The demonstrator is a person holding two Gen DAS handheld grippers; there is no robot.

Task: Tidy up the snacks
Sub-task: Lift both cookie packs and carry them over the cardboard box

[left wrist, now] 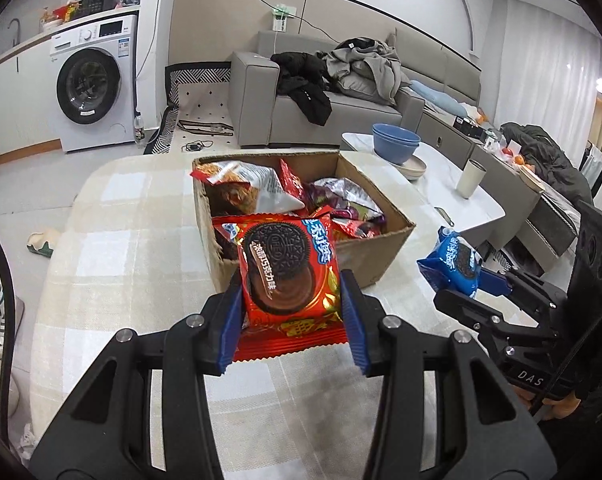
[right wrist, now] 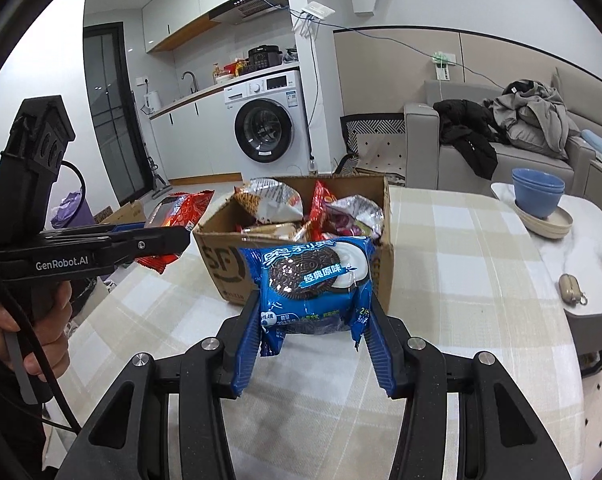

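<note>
Red cookie pack [left wrist: 289, 276] clamped in left gripper [left wrist: 291, 320], blue cookie pack [right wrist: 315, 284] clamped in right gripper [right wrist: 313, 340], both short of cardboard box [left wrist: 381, 256] rim.

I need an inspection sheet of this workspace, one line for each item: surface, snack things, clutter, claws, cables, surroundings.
Surface: table under a beige checked cloth.
Job's things: open cardboard box holding mixed snack bags; red Oreo pack; blue Oreo pack.
Clutter: blue bowls stacked on plates, a cup and a small pouch, all on the white side table.
Claws: left claw shut on the red pack; right claw shut on the blue pack; both held in front of the box.
Cables: black cable hanging from the left handle.
Surroundings: washing machine, grey sofa with clothes piled on it.
</note>
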